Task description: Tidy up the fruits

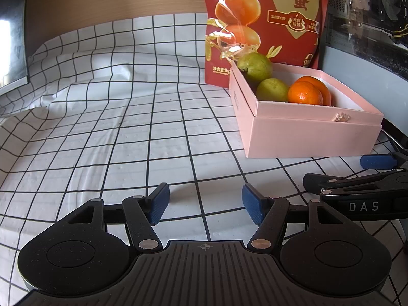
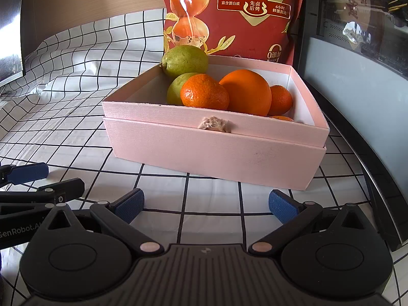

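A pink box stands on the checked cloth and holds fruit: two green guavas, a large orange and small tangerines. The box also shows in the left wrist view at the right, with a guava and a tangerine in it. My left gripper is open and empty, low over the cloth, left of the box. My right gripper is open and empty, just in front of the box. Each gripper shows at the edge of the other's view.
A red snack bag stands upright behind the box. A dark glass-fronted appliance lines the right side. A dark screen stands at the far left. The white checked cloth is rumpled toward the back left.
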